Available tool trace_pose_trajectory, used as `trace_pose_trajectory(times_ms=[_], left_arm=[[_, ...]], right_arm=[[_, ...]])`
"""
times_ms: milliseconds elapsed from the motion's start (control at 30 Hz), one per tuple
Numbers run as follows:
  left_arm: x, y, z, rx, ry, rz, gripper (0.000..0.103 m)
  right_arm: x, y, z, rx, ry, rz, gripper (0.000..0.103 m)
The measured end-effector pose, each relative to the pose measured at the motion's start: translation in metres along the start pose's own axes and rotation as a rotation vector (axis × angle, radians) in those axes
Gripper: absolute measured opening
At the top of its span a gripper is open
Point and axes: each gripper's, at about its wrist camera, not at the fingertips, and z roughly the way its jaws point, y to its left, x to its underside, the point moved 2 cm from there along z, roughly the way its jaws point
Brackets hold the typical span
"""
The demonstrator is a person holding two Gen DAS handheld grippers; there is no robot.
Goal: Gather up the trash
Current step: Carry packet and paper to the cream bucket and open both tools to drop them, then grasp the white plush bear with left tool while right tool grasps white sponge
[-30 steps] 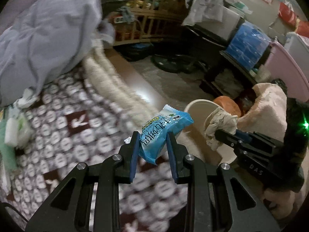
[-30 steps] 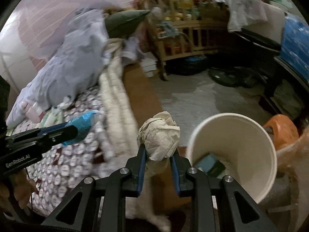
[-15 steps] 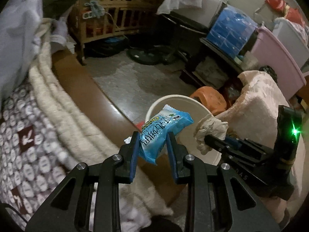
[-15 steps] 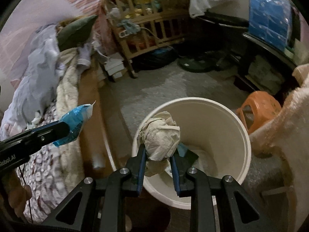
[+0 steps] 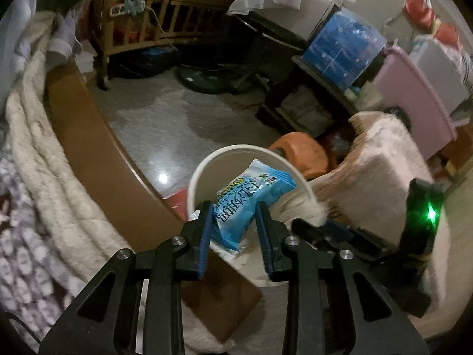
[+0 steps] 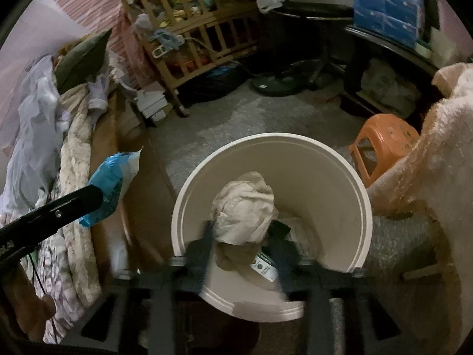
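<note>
My left gripper [image 5: 235, 216] is shut on a blue snack wrapper [image 5: 251, 198] and holds it by the near rim of the white trash bin [image 5: 204, 171]. In the right wrist view the wrapper [image 6: 112, 183] hangs left of the bin [image 6: 348, 177]. My right gripper [image 6: 244, 233] is over the bin mouth, blurred, its fingers spread wider than the crumpled beige paper wad [image 6: 245, 207] between them. The wad is above the bin's inside; whether it still touches a finger I cannot tell. Other trash lies at the bin's bottom.
The bed with a patterned quilt [image 5: 26, 236] and its brown wooden edge [image 5: 88, 136] are on the left. An orange stool [image 6: 384, 139] and a fleece-covered seat [image 5: 384, 162] stand right of the bin. A wooden crib [image 6: 201, 38] stands at the back.
Both grippers moved right, away from the bed toward the bin. The right gripper moved over the bin mouth and its fingers spread apart around the paper wad.
</note>
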Motion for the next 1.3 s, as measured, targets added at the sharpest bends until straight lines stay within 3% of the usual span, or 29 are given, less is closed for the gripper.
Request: trace_pose_trajectory(times_ms=[67, 133, 333, 767, 1067, 1300], left_arm=[[-0.001, 0.002, 0.0, 0.009, -0.004, -0.012, 0.042], [-0.001, 0.003, 0.0, 0.014, -0.003, -0.022, 0.05], [0.003, 0.009, -0.007, -0.015, 0.002, -0.014, 0.05], [0.022, 0.047, -0.045, -0.199, -0.053, -0.04, 0.05], [0.043, 0.09, -0.085, -0.317, -0.095, -0.094, 0.05], [0.066, 0.137, -0.124, -0.42, -0.114, -0.173, 0.05]], right_arm=[[0.0, -0.004, -0.003, -0.003, -0.017, 0.025, 0.049], [0.0, -0.005, -0.003, -0.002, -0.012, 0.032, 0.049], [0.002, -0.001, 0.004, 0.002, 0.023, 0.017, 0.049], [0.008, 0.039, -0.001, -0.023, 0.025, -0.063, 0.049], [0.014, 0.092, -0.007, -0.081, 0.017, -0.14, 0.049], [0.026, 0.159, -0.006, -0.157, 0.032, -0.249, 0.05]])
